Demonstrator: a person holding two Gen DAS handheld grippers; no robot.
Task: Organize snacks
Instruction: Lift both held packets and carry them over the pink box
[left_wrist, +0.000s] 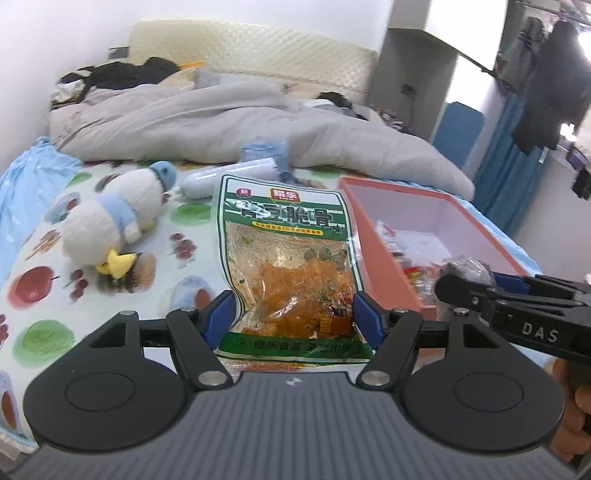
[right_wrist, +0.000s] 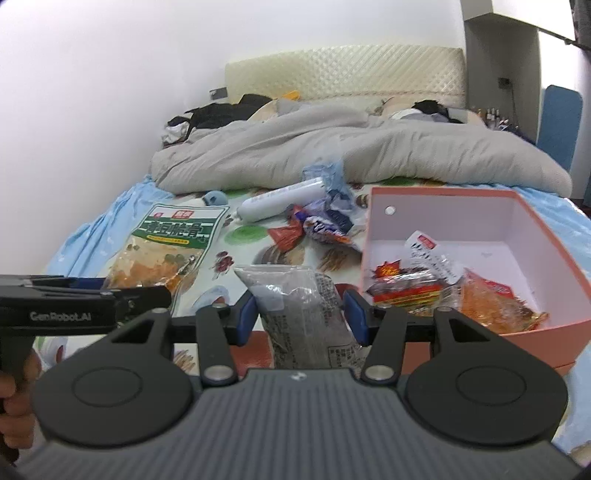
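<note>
My left gripper (left_wrist: 293, 319) is shut on a green snack bag (left_wrist: 286, 258) with orange contents and holds it above the bed, left of the pink box (left_wrist: 373, 254). The same bag shows in the right wrist view (right_wrist: 166, 247). My right gripper (right_wrist: 301, 317) is shut on a grey packet (right_wrist: 299, 306) just left of the pink box (right_wrist: 554, 266). The box holds a few snack packs (right_wrist: 424, 280). The right gripper (left_wrist: 476, 282) reaches over the box's near end in the left wrist view.
A white sausage-shaped tube (right_wrist: 284, 197) and several loose wrapped snacks (right_wrist: 317, 225) lie on the fruit-print sheet (left_wrist: 51, 328). A plush duck (left_wrist: 110, 221) lies to the left. A grey duvet (right_wrist: 332, 147) covers the far half of the bed.
</note>
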